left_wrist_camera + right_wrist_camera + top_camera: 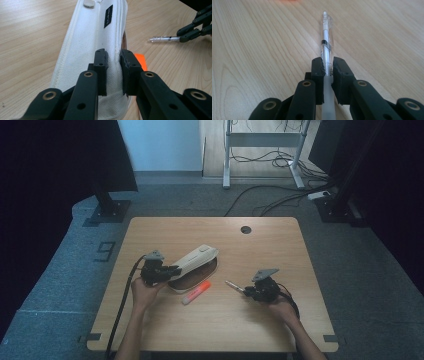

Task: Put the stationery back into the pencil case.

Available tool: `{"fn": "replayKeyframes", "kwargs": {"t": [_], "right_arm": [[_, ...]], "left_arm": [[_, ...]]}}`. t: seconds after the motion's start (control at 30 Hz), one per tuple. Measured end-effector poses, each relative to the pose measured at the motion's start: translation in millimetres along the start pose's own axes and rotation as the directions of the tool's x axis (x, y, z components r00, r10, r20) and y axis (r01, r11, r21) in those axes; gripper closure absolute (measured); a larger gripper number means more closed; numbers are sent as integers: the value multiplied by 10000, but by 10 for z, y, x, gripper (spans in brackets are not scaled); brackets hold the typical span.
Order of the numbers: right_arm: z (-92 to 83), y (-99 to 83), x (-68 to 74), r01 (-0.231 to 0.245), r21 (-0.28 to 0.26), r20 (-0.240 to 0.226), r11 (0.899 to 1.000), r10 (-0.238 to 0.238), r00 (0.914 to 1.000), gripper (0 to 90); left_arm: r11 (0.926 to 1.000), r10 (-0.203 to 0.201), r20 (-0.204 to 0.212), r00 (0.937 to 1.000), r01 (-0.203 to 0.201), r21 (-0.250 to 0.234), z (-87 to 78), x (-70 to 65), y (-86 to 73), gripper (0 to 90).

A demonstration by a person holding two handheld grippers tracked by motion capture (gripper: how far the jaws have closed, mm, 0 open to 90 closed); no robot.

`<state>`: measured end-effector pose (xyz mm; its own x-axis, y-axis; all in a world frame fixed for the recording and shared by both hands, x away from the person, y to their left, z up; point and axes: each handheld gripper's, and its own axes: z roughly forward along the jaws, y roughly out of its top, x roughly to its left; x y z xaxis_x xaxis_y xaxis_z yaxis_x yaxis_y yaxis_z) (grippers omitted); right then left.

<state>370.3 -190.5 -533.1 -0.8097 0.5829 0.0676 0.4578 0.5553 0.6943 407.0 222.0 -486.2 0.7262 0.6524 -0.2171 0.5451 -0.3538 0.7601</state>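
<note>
A white fabric pencil case (196,258) (92,45) lies open on the wooden table (260,320), its lid lifted off the base. My left gripper (170,270) (113,66) is shut on the edge of that lid at the case's near end. An orange highlighter (196,292) (140,60) lies on the table just in front of the case. My right gripper (247,292) (327,66) is shut on a clear pen (234,286) (326,37) (163,39), whose tip points toward the case. The right gripper (190,33) is seen beyond the pen in the left gripper view.
A round cable hole (245,229) sits near the table's far edge. Beyond the table are a desk frame (262,150), loose cables (280,195) on the floor and dark stands (107,205) at both sides.
</note>
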Motion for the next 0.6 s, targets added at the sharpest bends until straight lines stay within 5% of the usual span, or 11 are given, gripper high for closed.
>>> {"fn": "replayKeyframes", "kwargs": {"t": [0.6], "right_arm": [[-11,321,66,243,-527,-63,9983,-247,9997,782]], "left_arm": [[9998,-22,-107,9999,20,-217,-24,-19,8,774]]}}
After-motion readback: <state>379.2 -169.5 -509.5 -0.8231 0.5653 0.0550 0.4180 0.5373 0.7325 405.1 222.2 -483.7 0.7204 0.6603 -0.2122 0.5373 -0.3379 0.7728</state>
